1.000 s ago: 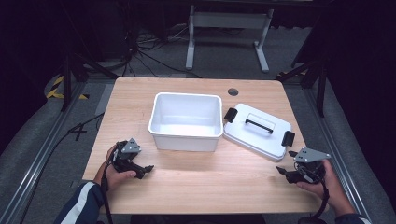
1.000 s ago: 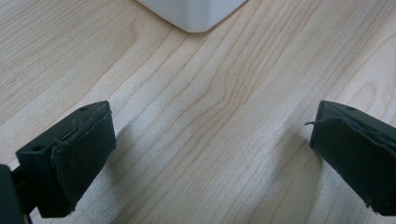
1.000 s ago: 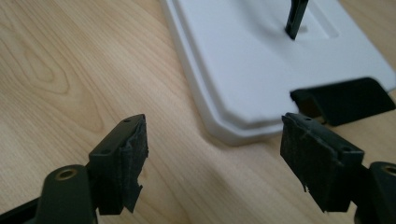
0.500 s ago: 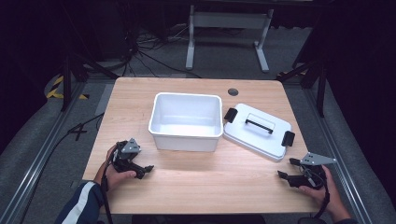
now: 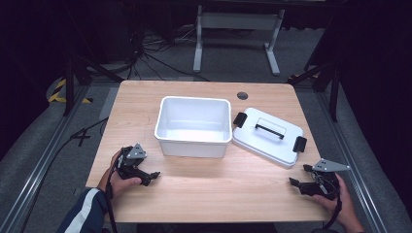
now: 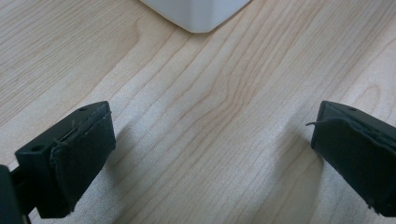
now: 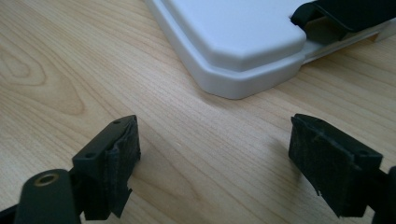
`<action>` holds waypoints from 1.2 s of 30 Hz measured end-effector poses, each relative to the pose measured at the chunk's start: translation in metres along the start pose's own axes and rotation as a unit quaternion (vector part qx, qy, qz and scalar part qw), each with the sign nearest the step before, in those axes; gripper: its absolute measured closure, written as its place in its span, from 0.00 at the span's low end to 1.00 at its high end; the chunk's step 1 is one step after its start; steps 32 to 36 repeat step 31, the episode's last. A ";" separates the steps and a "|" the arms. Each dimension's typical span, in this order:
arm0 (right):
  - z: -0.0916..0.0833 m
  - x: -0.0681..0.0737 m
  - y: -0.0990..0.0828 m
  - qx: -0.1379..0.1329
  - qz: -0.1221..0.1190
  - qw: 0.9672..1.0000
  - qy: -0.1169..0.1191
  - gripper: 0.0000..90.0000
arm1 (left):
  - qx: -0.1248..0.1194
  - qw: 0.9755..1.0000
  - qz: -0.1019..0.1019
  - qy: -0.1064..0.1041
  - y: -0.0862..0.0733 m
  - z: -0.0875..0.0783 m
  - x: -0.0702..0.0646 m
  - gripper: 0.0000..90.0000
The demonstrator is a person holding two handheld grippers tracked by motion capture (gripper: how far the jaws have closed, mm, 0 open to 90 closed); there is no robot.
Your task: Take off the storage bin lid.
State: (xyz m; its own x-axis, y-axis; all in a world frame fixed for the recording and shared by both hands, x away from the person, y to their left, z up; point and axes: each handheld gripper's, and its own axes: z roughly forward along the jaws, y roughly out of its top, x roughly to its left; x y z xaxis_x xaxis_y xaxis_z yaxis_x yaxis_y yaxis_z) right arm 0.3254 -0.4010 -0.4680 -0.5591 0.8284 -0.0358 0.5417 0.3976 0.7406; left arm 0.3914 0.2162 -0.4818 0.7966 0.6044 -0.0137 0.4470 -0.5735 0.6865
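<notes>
An empty white bin (image 5: 194, 126) stands in the middle of the wooden table (image 5: 218, 194). Its white lid (image 5: 268, 137), with a black handle and black clips, lies flat to the right of it. My left gripper (image 5: 151, 176) rests on the table in front of the bin's left corner (image 6: 196, 11), open with only bare wood between its pads (image 6: 84, 149). My right gripper (image 5: 294, 183) sits low near the table's front right, just short of the lid's corner (image 7: 233, 42). Its jaws have just been opening and stand wide with nothing between them.
A dark round grommet (image 5: 242, 95) sits in the table's far edge behind the lid. A black clip (image 7: 345, 11) juts from the lid's near end. Beyond the table are cables and a metal stand (image 5: 238, 22) on the grey floor.
My right gripper has sunk a little toward the table's front edge. The left gripper, the bin and the lid have stayed where they were.
</notes>
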 end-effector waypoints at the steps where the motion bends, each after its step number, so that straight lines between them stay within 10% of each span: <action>1: 0.000 0.000 0.000 0.000 0.000 1.000 0.000 0.19 | 0.000 1.000 0.000 0.000 0.000 0.000 0.000 0.00; 36: 0.000 0.000 0.000 0.001 0.002 1.000 -0.001 0.18 | -0.002 1.000 -0.002 0.003 0.000 0.001 0.000 0.00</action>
